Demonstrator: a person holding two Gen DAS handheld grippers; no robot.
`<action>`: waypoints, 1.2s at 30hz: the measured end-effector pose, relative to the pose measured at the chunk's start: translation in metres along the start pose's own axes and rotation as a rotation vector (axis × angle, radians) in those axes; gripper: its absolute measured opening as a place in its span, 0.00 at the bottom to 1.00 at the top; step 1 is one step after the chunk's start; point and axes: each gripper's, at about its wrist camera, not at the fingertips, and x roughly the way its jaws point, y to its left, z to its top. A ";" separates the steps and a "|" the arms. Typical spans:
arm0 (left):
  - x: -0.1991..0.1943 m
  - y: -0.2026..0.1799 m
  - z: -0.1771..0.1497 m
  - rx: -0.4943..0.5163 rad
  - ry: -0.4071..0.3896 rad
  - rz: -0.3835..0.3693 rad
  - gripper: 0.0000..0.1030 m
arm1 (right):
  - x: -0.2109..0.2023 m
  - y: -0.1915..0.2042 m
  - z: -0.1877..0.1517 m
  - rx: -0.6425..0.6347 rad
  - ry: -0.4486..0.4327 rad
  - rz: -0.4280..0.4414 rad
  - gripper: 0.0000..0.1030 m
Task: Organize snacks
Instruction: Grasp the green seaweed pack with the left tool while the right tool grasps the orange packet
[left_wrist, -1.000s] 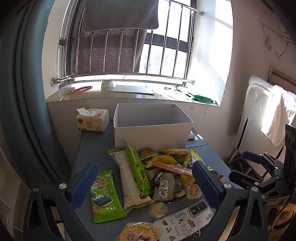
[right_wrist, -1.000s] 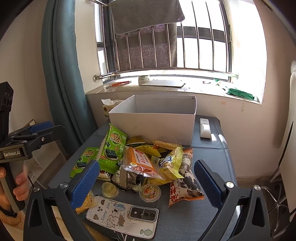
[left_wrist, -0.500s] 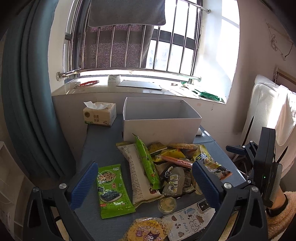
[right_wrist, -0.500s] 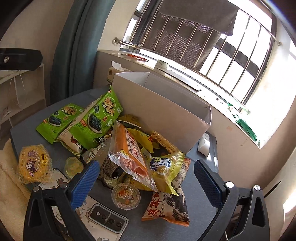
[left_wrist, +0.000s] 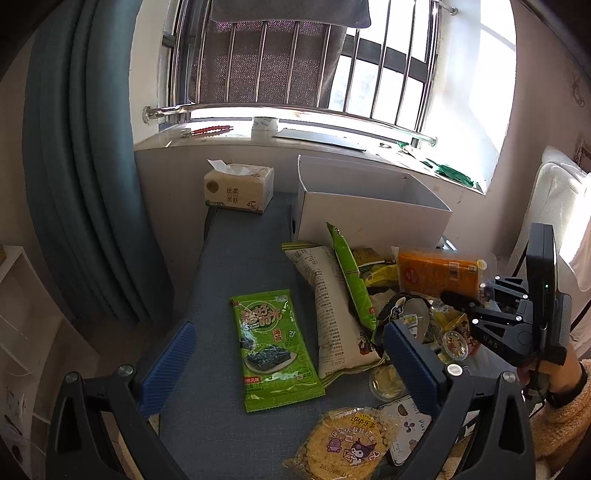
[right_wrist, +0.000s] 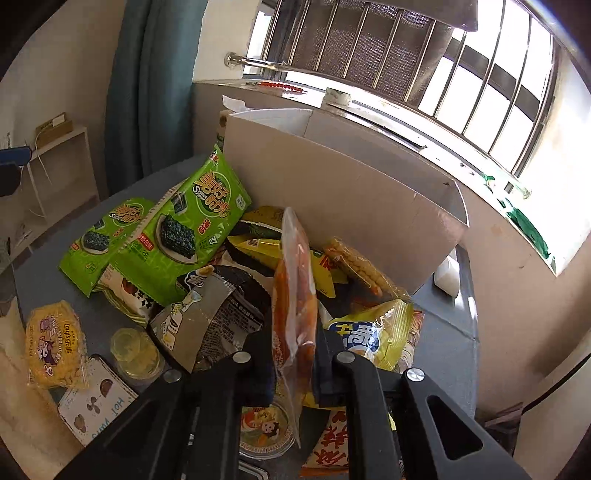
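Observation:
A heap of snack packets lies on the grey table in front of an empty white box (left_wrist: 369, 218) (right_wrist: 332, 192). My right gripper (right_wrist: 293, 343) is closing, and its pads press on a clear packet of orange snack (right_wrist: 295, 295) that stands on edge above the heap. In the left wrist view the same orange packet (left_wrist: 439, 273) sits in the right gripper (left_wrist: 469, 291) at the right. My left gripper (left_wrist: 291, 354) is open above a green seaweed packet (left_wrist: 273, 343), which lies flat between the blue fingers without touching them.
A tissue box (left_wrist: 238, 188) stands left of the white box. A round yellow crisp pack (left_wrist: 351, 443), a jelly cup (left_wrist: 384, 380) and a phone case (right_wrist: 92, 406) lie near the front edge. A teal curtain (left_wrist: 85, 166) hangs left, and a window sill runs behind.
The right gripper's jaws went from wide open to shut on the orange packet, now upright. The left gripper sank and came closer over the green seaweed packet.

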 end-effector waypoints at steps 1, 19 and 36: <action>0.005 0.004 -0.001 -0.007 0.015 0.002 1.00 | -0.007 -0.006 0.000 0.027 -0.020 0.020 0.13; 0.148 0.022 -0.012 -0.040 0.326 0.132 1.00 | -0.091 -0.069 0.001 0.379 -0.277 0.168 0.12; 0.080 0.016 0.071 -0.054 0.042 -0.057 0.59 | -0.081 -0.095 0.036 0.430 -0.327 0.183 0.12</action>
